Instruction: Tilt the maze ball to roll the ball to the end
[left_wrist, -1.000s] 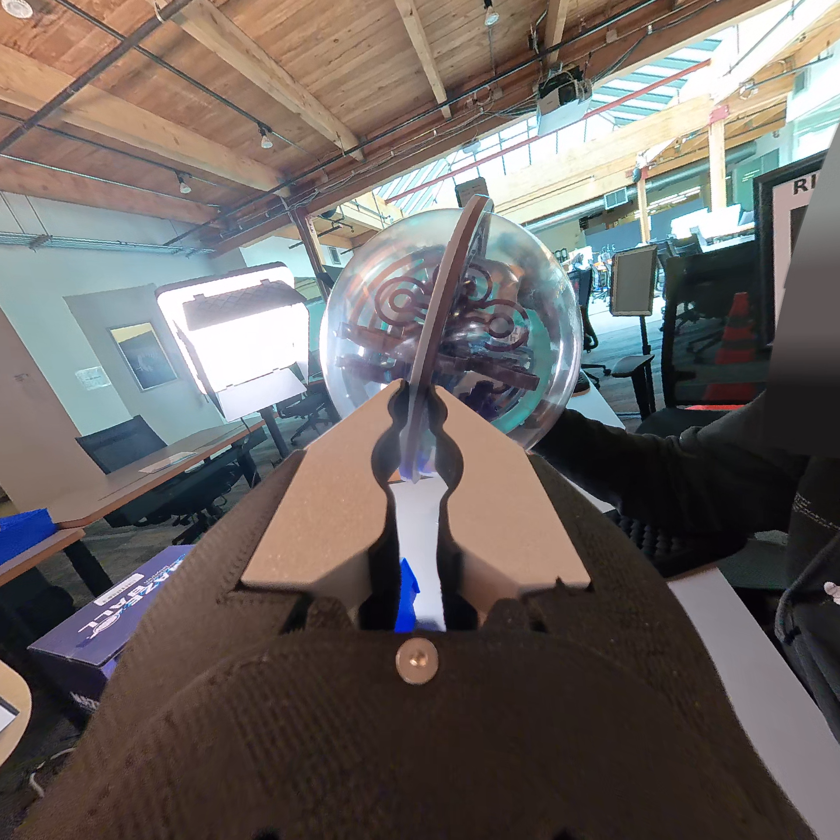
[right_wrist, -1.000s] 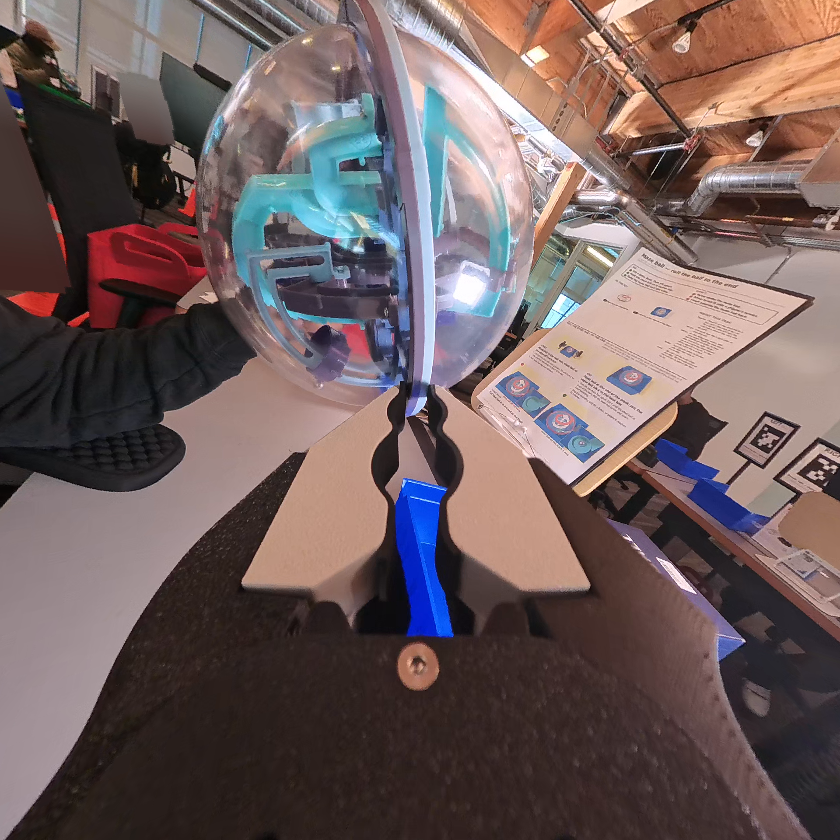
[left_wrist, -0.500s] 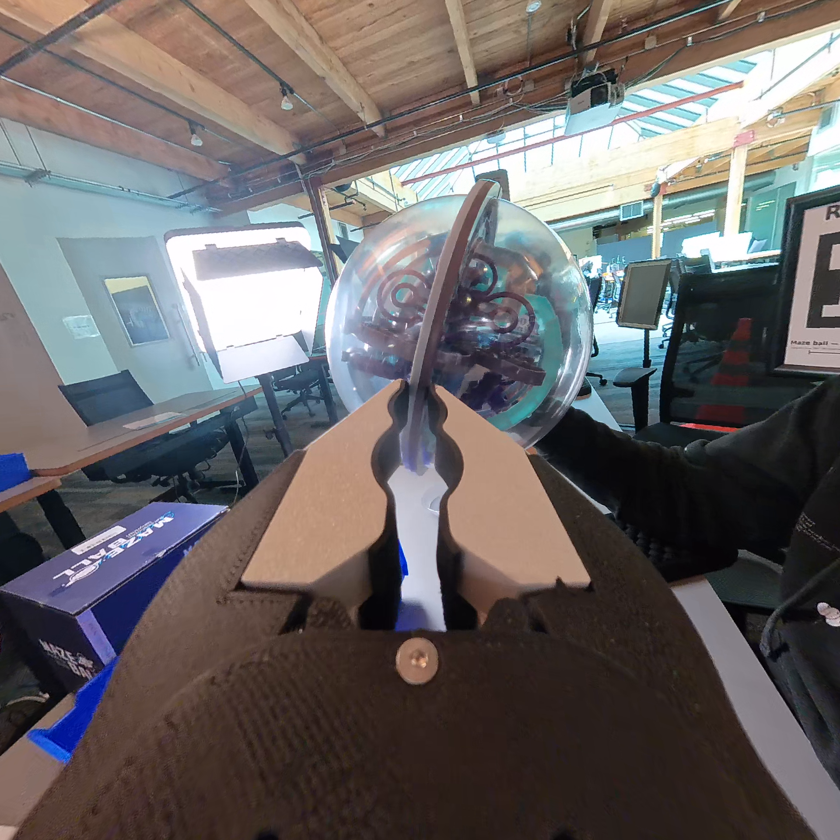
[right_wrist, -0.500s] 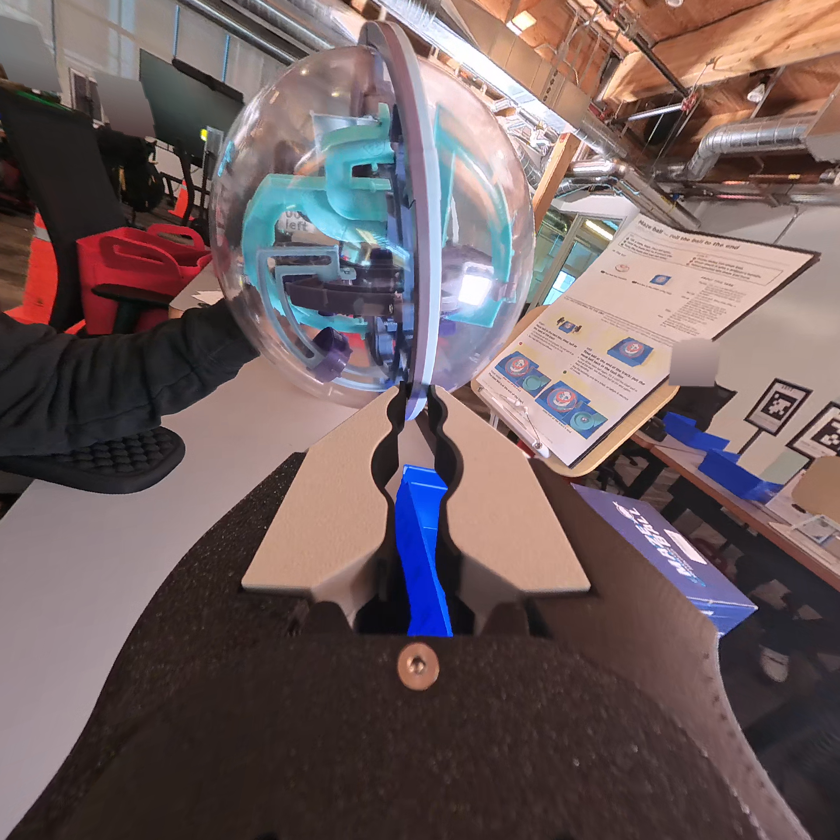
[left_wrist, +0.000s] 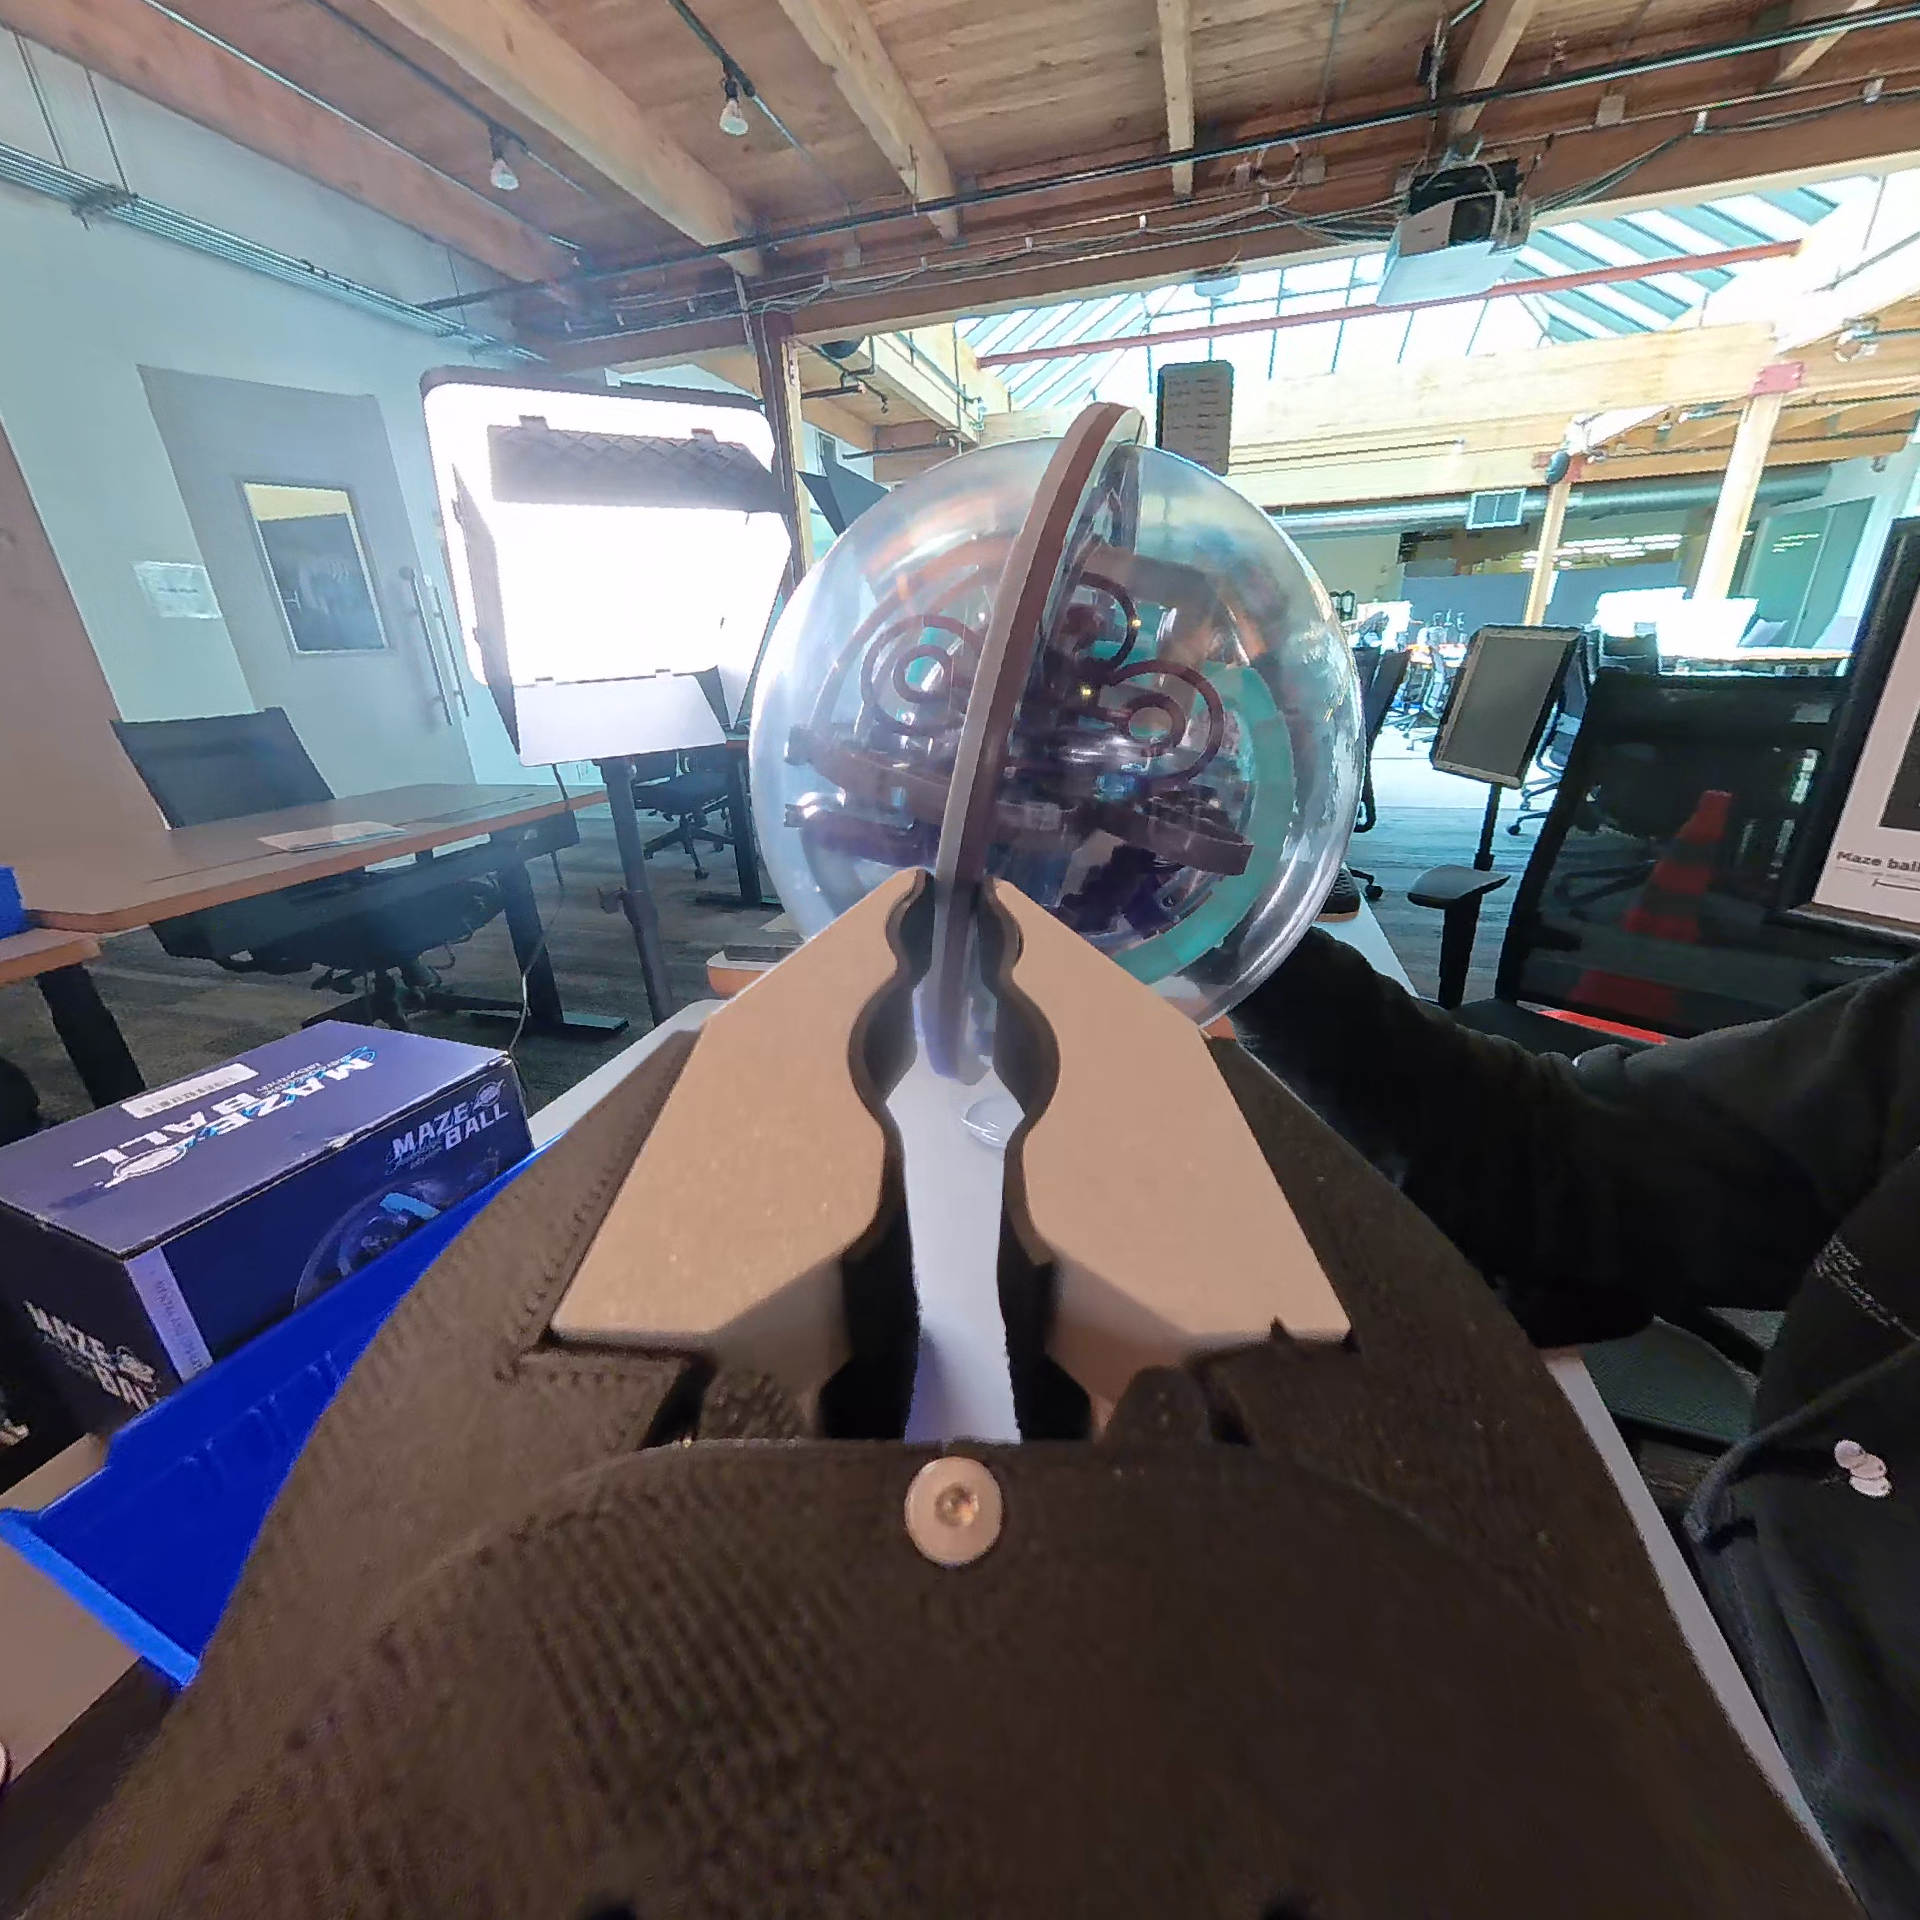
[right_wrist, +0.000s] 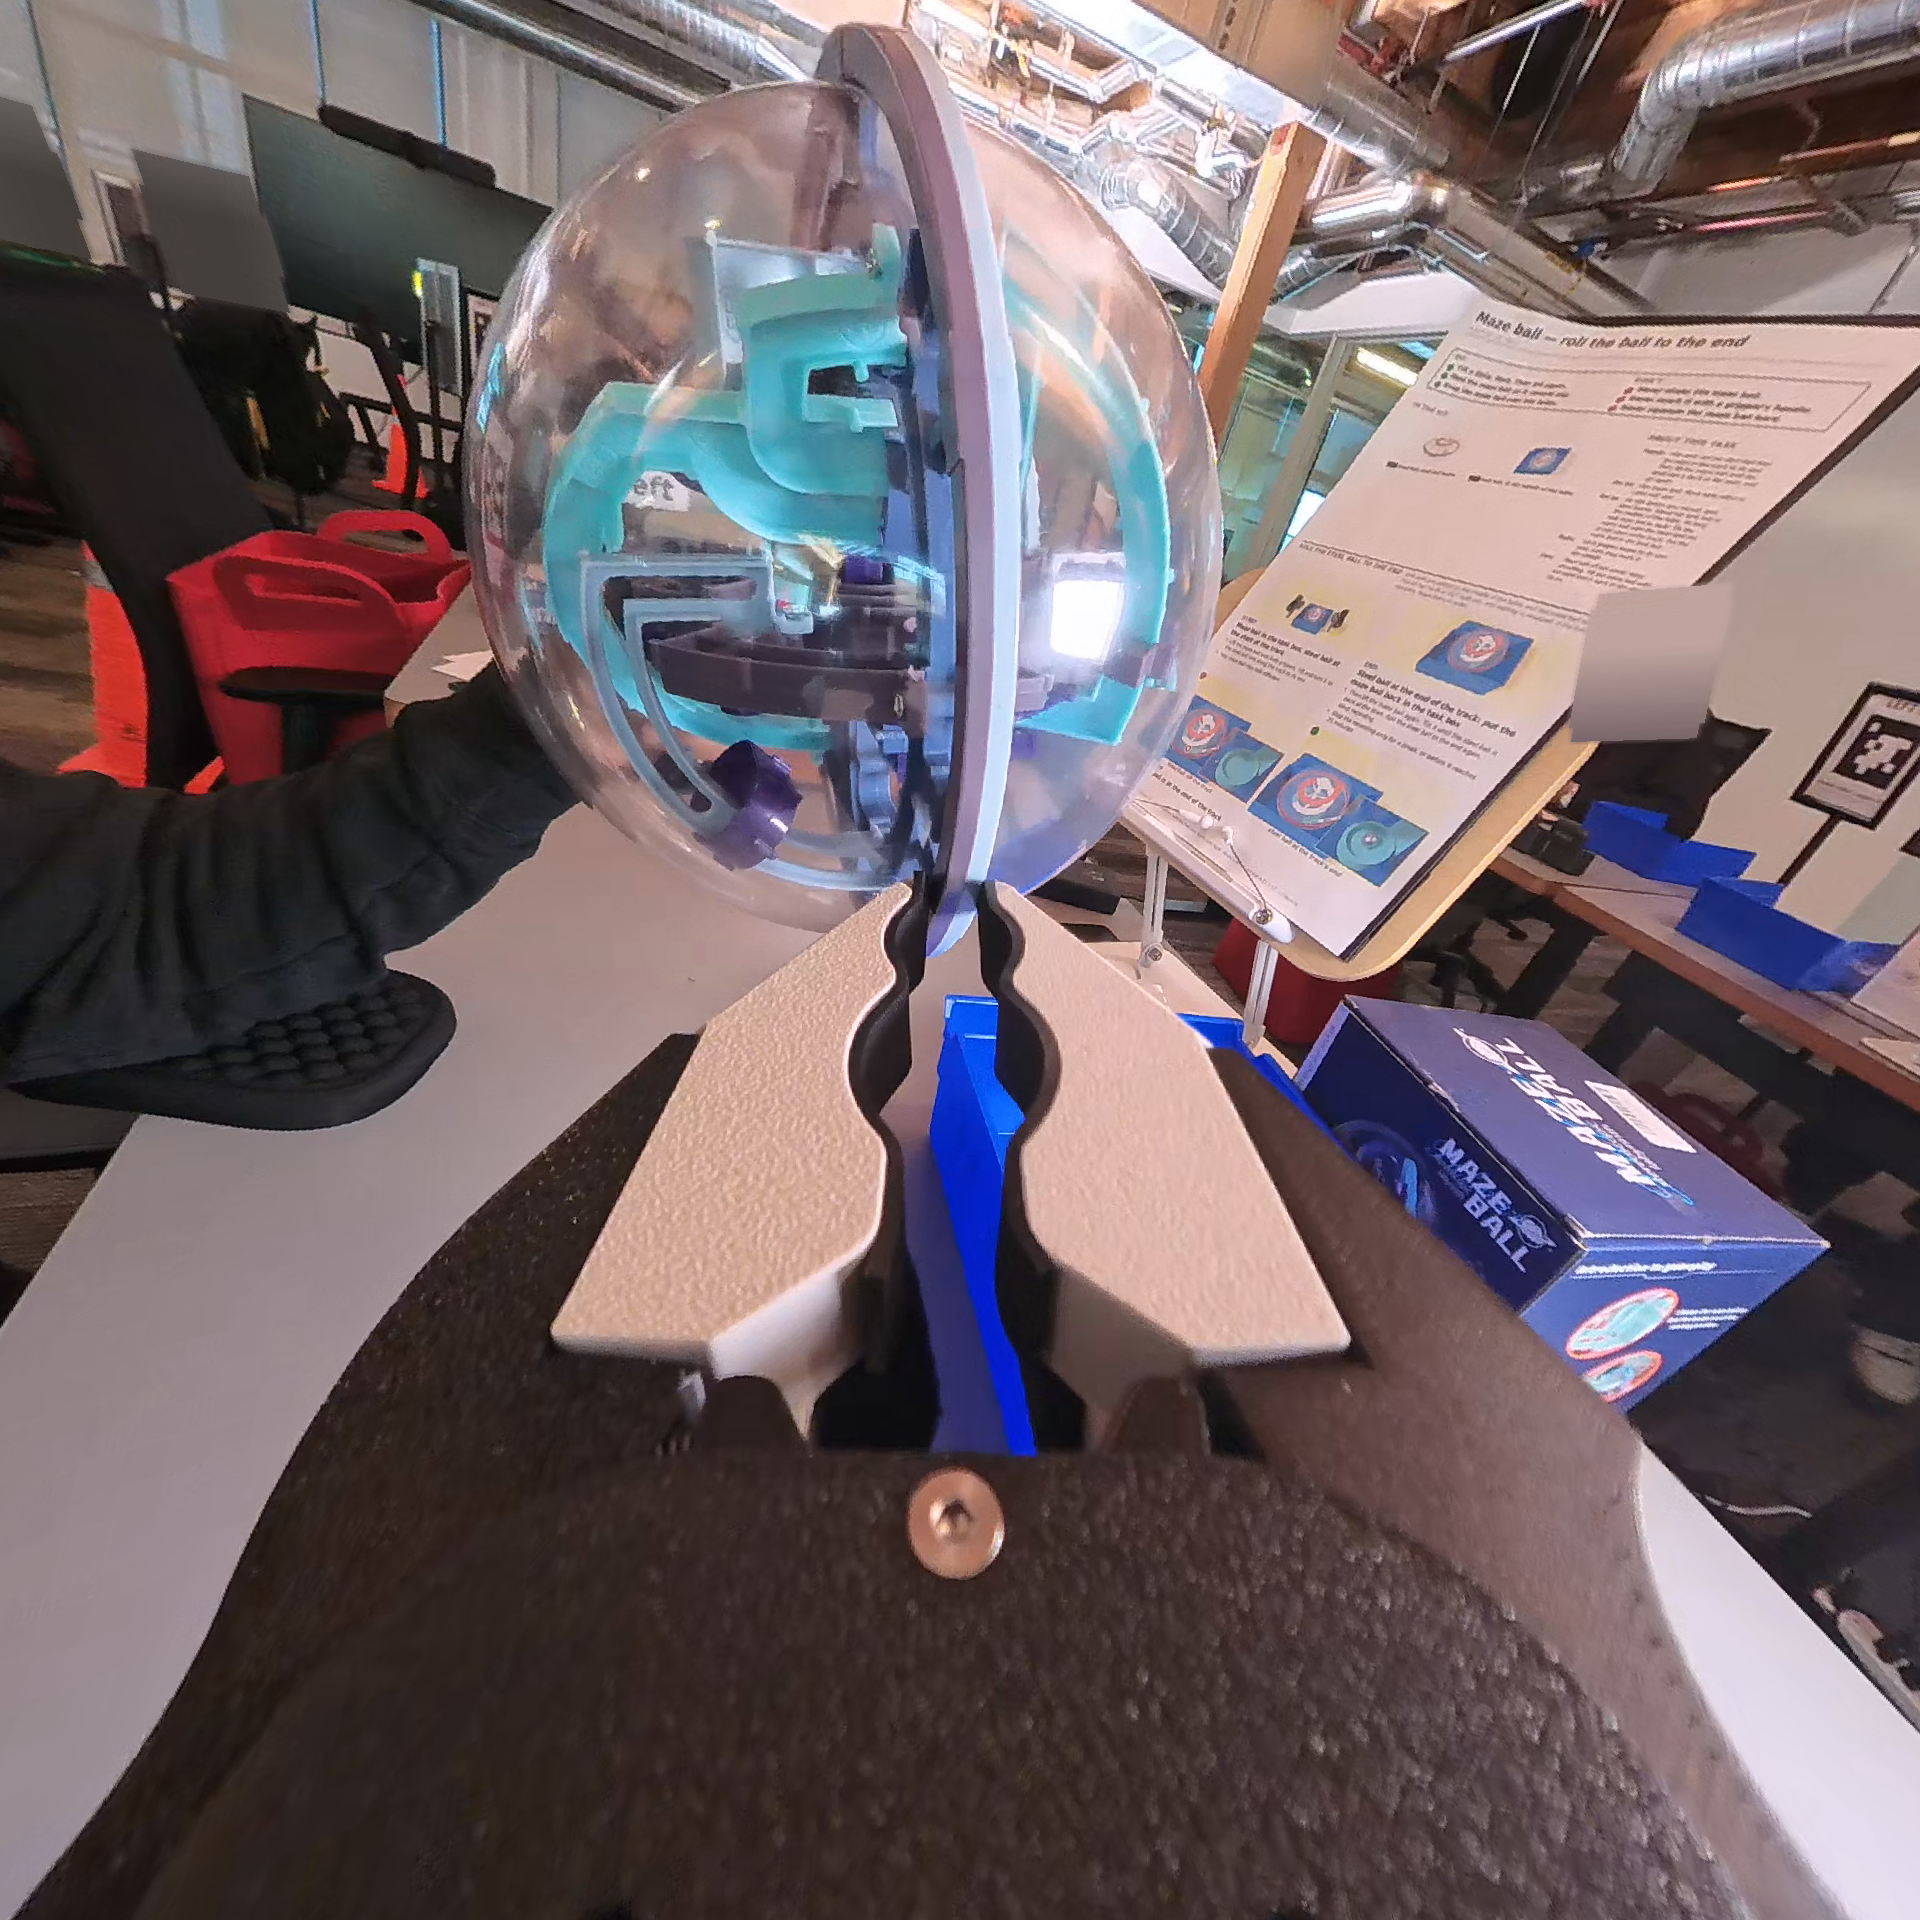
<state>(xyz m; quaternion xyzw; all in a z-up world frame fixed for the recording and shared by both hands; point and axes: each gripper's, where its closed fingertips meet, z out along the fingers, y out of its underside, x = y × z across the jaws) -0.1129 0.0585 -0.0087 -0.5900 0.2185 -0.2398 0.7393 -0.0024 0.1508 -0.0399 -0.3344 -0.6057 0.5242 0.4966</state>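
**Maze ball aloft, run unfinished as far as I can judge**

Desk (right_wrist: 260, 1195) first: the white top lies below both of my tools, and the maze ball (left_wrist: 1049, 727) is lifted clear of it, held in the air between them. My left hand-held gripper (left_wrist: 951, 894) is clenched on the ball's flat equator ring at one side; my right hand-held gripper (right_wrist: 948, 904) pinches the same ring from the opposite side, the ring standing close to upright in both views. I judge the tilting is under way, not done: I cannot pick out the small steel ball on any track, so I cannot say how far it has to go.

Only the right wrist view shows the teal tracks and the purple knob (right_wrist: 753, 810) low inside, plus the instruction board (right_wrist: 1507, 623) and the blue tray (right_wrist: 971, 1101) beneath my jaws. Only the left wrist view shows the dark spiral tracks (left_wrist: 920, 675). The blue box (left_wrist: 260, 1164) appears in both.
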